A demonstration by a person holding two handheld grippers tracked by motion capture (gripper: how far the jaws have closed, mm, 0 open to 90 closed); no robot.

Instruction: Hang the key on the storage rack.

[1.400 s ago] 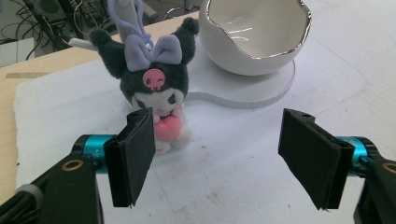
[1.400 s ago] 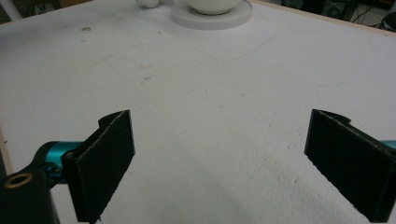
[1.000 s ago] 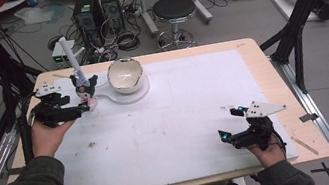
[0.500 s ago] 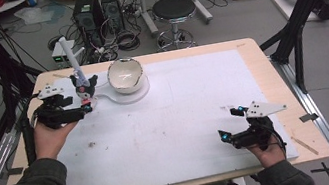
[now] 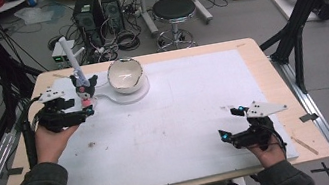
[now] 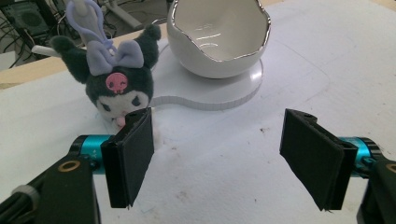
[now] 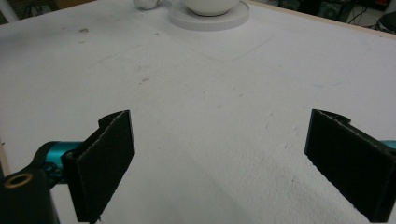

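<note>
**A:** What does the high view show?

**B:** A white surface [image 5: 177, 120] with a person's forearms coming in from the bottom. The left gripper [image 5: 85, 111] sits at the far left, just beside a small dark plush toy [image 5: 85, 90] that stands upright. Right of the toy, a white eggshell-shaped bowl [image 5: 125, 73] rests on a flat white base [image 5: 144, 87]. The right gripper [image 5: 231, 124] lies well apart, near the front right corner.

**A:** And the left gripper view?

**B:** The left fingers [image 6: 133, 158] are spread wide with bare surface between them. The plush toy [image 6: 116, 86] stands just behind the left-hand finger, outside the gap; whether it touches the finger I cannot tell. The bowl [image 6: 219, 37] sits beyond it on its base [image 6: 210, 95].

**A:** The right gripper view?

**B:** The right fingers [image 7: 105, 158] are also spread wide, pinching nothing, above bare surface [image 7: 210, 121]. The base [image 7: 210, 19] appears far off at the top edge.
</note>
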